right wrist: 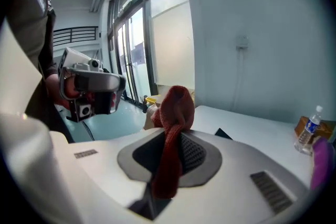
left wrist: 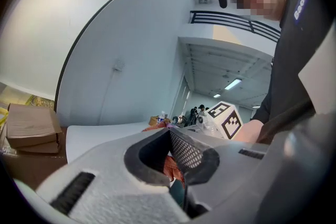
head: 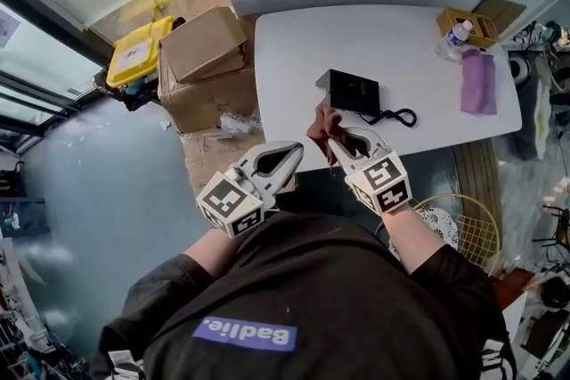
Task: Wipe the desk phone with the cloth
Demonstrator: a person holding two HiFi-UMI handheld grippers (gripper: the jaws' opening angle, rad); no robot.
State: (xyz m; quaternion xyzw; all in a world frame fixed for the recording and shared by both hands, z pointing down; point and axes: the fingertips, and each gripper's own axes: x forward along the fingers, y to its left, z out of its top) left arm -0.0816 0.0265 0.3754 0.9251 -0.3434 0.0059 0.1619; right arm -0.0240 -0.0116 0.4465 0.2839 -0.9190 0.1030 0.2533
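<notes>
Head view first: my right gripper (head: 334, 139) is clamped on the cloth (head: 321, 124), a rust-red knitted rag bunched into a soft lump at the near edge of the white table (head: 294, 58), centre of frame. The desk phone (head: 354, 91) lies just above it, a flat matte-black slab with a curled black cord (head: 397, 116) trailing to its right. Whether the cloth touches the phone's near corner, I can't tell from up here.

Over to the right gripper view: the ribbed knit stands up between my dark mesh pads and folds over at the top, and it hides nearly all the phone, with only one black corner peeking out beside it.

Left gripper view now: my left gripper (left wrist: 169, 135) has its tips together on nothing, leaving a hollow between the foam pads through which a scrap of red shows. In the head view it sits lower left of the cloth, off the table's edge.
</notes>
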